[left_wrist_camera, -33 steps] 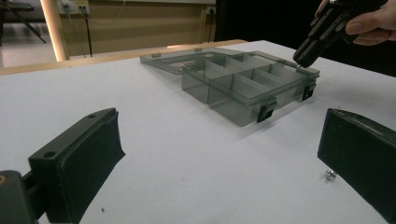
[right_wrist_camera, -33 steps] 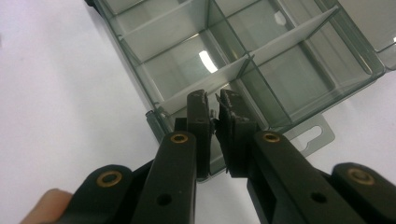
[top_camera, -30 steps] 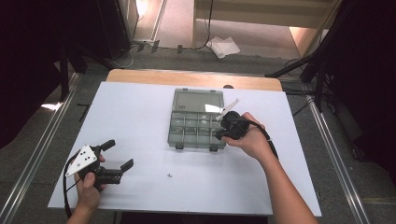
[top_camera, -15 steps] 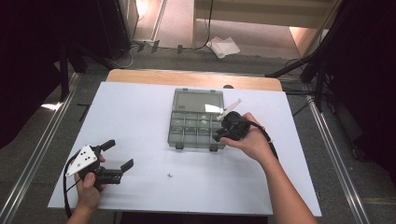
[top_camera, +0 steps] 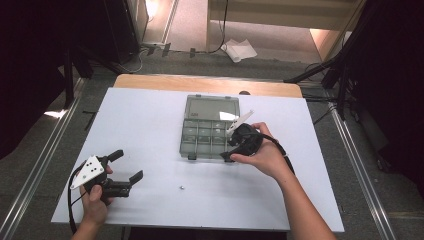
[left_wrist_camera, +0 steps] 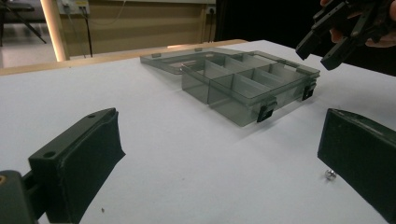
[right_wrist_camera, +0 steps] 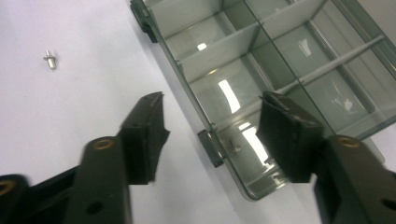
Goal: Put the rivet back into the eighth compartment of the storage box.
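A smoky clear compartment box (top_camera: 207, 134) lies mid-table with its lid folded flat behind it. My right gripper (top_camera: 229, 150) hovers over its near right corner, and its jaws have just been opening. In the right gripper view it (right_wrist_camera: 212, 105) is open, nothing between its pads, and a small metal screw (right_wrist_camera: 235, 147) lies in the corner compartment below. A second small screw (top_camera: 182, 188) lies loose on the white table in front of the box. My left gripper (top_camera: 128, 165) rests open at the near left, empty, and in its own view (left_wrist_camera: 219, 140) faces the box (left_wrist_camera: 247, 86).
The white tabletop (top_camera: 150, 120) has a wooden strip (top_camera: 207, 82) along its far edge. The loose screw (left_wrist_camera: 329, 174) sits close to the left gripper's right-hand jaw. Dark floor and metal rails surround the table.
Both hands stay where they were. The right gripper's jaws look slightly wider apart over the box corner.
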### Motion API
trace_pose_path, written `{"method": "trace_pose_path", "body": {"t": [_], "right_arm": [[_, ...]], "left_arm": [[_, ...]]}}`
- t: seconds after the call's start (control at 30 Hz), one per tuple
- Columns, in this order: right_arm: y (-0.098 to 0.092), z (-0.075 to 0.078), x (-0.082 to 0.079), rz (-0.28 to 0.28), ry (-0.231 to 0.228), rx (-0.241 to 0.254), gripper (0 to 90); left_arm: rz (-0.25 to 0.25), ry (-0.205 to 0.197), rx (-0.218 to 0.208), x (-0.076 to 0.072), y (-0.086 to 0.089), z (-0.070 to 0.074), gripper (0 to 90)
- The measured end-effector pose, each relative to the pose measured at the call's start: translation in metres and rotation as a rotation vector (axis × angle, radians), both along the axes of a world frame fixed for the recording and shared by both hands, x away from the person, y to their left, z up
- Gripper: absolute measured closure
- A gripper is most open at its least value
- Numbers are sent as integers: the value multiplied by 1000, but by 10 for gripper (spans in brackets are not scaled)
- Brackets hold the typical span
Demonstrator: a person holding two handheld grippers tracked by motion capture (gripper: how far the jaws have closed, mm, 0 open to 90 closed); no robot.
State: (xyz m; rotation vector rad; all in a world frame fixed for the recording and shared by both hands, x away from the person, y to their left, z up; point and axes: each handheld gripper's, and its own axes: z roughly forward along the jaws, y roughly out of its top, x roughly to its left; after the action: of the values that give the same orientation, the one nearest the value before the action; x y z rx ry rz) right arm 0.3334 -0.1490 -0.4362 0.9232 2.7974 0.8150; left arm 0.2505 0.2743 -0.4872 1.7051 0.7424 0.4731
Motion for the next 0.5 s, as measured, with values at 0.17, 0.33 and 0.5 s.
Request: {"method": "trace_pose_path", "body": {"t": [0.17,0.33,0.5], "right_arm": [[7,1,-5,13,-2,5,296],[15,0,-10,19,3,-2,209],[24,-1,-14,35,11,-9,144]], "left_arm": [[-1,0,1,0,0,0,0],[-1,-1,1,0,0,0,0],[-1,-1,1,0,0,0,0]]}}
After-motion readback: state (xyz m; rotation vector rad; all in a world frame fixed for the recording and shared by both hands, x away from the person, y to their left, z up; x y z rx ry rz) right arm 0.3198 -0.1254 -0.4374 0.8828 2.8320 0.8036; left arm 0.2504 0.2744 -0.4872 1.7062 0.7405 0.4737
